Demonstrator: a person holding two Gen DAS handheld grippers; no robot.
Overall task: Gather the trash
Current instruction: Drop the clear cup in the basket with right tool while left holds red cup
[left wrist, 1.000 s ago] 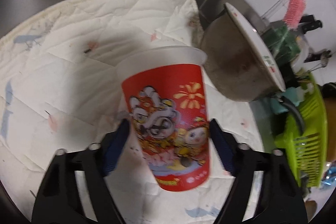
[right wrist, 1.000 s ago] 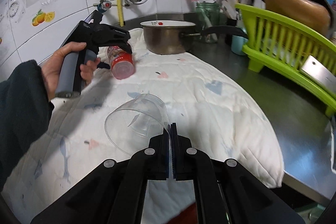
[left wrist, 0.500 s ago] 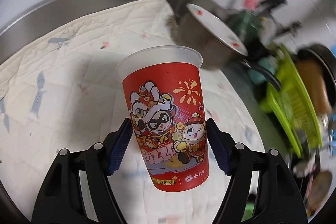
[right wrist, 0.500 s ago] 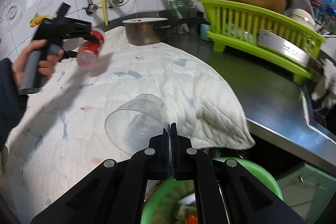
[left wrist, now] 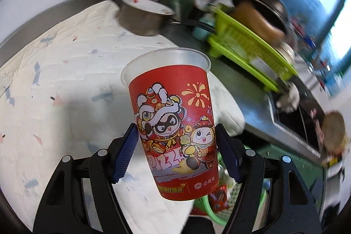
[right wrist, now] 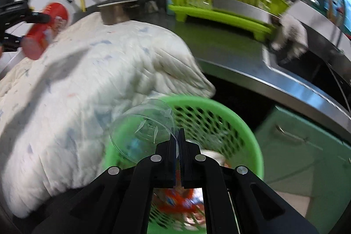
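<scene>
Red printed paper cup with a translucent rim, held upright but slightly tilted, squeezed at its lower half between the blue pads of the left claw, above the white quilted cloth on the steel bench. Clear domed plastic lid, pinched by its thin edge in the nearly closed right claw, directly over the round green mesh basket with some wrappers already inside.

Probably at the drop step for the lid; cup not yet over the basket. Possible trouble: only a thin edge grip on the lid, so perhaps a slip or a twist sideways on release and a fall outside the rim. Soft cup walls, so too strong a squeeze could crush or eject it.
</scene>
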